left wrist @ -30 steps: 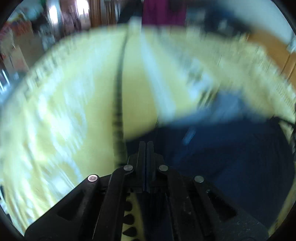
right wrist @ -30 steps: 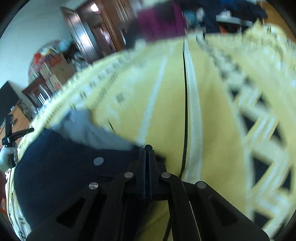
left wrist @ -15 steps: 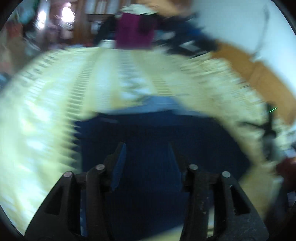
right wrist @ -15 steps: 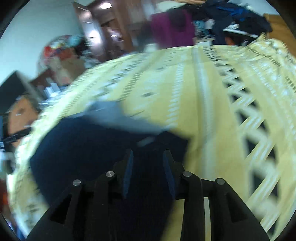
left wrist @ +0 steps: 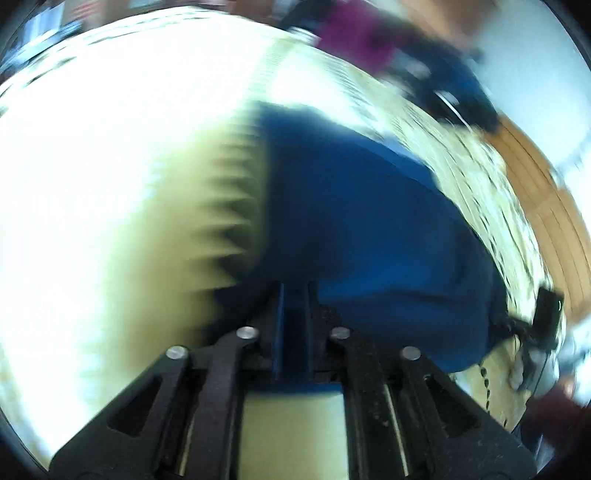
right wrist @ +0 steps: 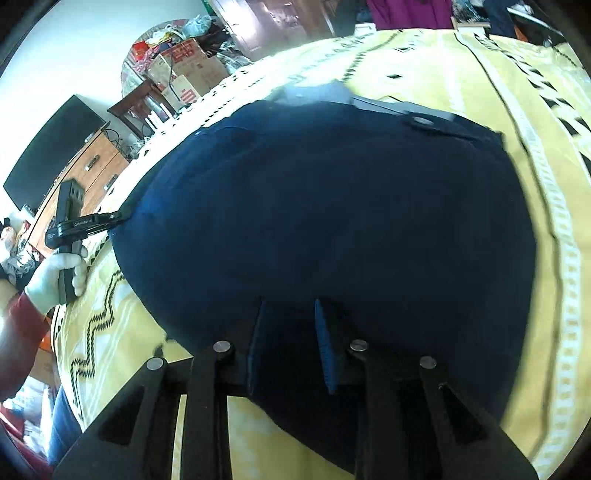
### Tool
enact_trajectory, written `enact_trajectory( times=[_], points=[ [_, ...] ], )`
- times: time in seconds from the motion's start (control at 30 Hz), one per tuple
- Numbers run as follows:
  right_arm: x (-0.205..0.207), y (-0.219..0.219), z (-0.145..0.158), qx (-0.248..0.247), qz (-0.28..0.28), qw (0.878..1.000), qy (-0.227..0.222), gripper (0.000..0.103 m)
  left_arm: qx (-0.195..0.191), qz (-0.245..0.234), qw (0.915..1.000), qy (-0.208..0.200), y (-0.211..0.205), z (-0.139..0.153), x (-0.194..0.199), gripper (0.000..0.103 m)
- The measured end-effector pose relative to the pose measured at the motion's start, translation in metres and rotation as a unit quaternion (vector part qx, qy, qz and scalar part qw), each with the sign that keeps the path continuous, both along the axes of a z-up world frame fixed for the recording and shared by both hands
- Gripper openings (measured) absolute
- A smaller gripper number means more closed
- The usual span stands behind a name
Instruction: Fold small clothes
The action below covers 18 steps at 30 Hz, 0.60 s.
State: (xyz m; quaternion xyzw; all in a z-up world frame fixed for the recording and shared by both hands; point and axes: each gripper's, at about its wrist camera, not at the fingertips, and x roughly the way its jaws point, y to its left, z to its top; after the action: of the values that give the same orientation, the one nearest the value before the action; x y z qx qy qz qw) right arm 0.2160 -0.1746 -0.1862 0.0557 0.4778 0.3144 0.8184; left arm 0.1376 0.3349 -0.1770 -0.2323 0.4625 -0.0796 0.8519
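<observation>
Yellow patterned bedspread (right wrist: 480, 110) under navy garment (right wrist: 332, 203) (left hand-held gripper (left wrist: 293, 291) clamping its edge, right hand-held gripper (right wrist: 290, 314) closing around it).

A yellow patterned bedspread (right wrist: 480, 96) fills the middle. At ten o'clock in the right view, a dark TV (right wrist: 51, 147) hangs on a pale wall (right wrist: 66, 40) above a wooden dresser (right wrist: 92, 166). Toward eleven, cardboard boxes (right wrist: 188, 70) pile behind a dark table (right wrist: 136, 101). At twelve, magenta cloth (right wrist: 410, 13). In the blurred left view, wood panelling (left wrist: 546, 206) runs at three o'clock.
</observation>
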Motion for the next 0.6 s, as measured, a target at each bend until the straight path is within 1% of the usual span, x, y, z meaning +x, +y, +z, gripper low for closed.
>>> enact_trajectory(
  times=[0.03,0.07,0.1,0.13,0.17,0.2,0.23,0.27,0.3,0.33,0.37,0.43,0.47,0.5,0.53,0.57,0.6],
  points=[
    [-0.001,-0.005,0.003,-0.011,-0.001,1.000,-0.002,0.025,-0.001,0.024,0.9997,0.003,0.012,0.002,-0.008,0.003],
    [-0.005,-0.011,0.008,-0.028,-0.012,1.000,-0.005,0.030,0.034,0.053,0.9979,0.015,0.017,0.008,-0.017,0.015],
    [-0.010,-0.015,0.014,-0.044,-0.024,0.999,-0.010,0.040,0.043,0.061,0.9971,0.015,0.022,0.013,-0.028,0.031],
    [-0.017,-0.016,0.022,-0.056,-0.030,0.998,-0.018,0.043,0.030,0.066,0.9974,0.007,0.022,0.018,-0.036,0.040],
    [-0.026,-0.015,0.030,-0.067,-0.030,0.997,-0.029,0.044,0.022,0.070,0.9973,-0.001,0.019,0.025,-0.044,0.044],
    [-0.041,-0.012,0.039,-0.089,-0.029,0.995,-0.043,0.045,0.013,0.068,0.9975,-0.014,0.010,0.032,-0.053,0.055],
    [-0.051,-0.007,0.043,-0.104,-0.028,0.993,-0.051,0.046,0.004,0.059,0.9980,-0.024,-0.001,0.035,-0.058,0.068],
    [-0.063,0.001,0.044,-0.119,-0.020,0.991,-0.059,0.052,-0.012,0.047,0.9982,-0.035,-0.015,0.038,-0.061,0.073],
    [-0.072,0.006,0.044,-0.130,-0.012,0.989,-0.063,0.054,-0.028,0.045,0.9977,-0.043,-0.025,0.036,-0.058,0.079],
    [-0.083,0.016,0.040,-0.150,0.001,0.987,-0.066,0.054,-0.055,0.046,0.9962,-0.049,-0.035,0.032,-0.057,0.083],
    [-0.090,0.025,0.033,-0.164,0.013,0.984,-0.064,0.055,-0.078,0.050,0.9946,-0.048,-0.038,0.025,-0.053,0.084],
    [-0.102,0.040,0.012,-0.194,0.025,0.979,-0.053,0.056,-0.101,0.082,0.9903,-0.048,-0.042,0.007,-0.048,0.084],
    [-0.105,0.047,0.002,-0.205,0.026,0.977,-0.049,0.057,-0.120,0.100,0.9867,-0.045,-0.038,0.000,-0.049,0.084],
    [-0.108,0.048,-0.002,-0.213,0.021,0.975,-0.060,0.060,-0.139,0.116,0.9826,-0.042,-0.036,-0.008,-0.042,0.084],
    [-0.109,0.049,-0.003,-0.216,0.015,0.974,-0.067,0.063,-0.142,0.131,0.9803,-0.041,-0.035,-0.014,-0.035,0.084],
    [-0.108,0.049,-0.004,-0.219,0.006,0.973,-0.068,0.069,-0.136,0.136,0.9801,-0.050,-0.036,-0.014,-0.029,0.084],
    [-0.108,0.050,-0.006,-0.223,0.002,0.973,-0.068,0.076,-0.133,0.138,0.9796,-0.058,-0.037,-0.012,-0.027,0.086]
  ],
)
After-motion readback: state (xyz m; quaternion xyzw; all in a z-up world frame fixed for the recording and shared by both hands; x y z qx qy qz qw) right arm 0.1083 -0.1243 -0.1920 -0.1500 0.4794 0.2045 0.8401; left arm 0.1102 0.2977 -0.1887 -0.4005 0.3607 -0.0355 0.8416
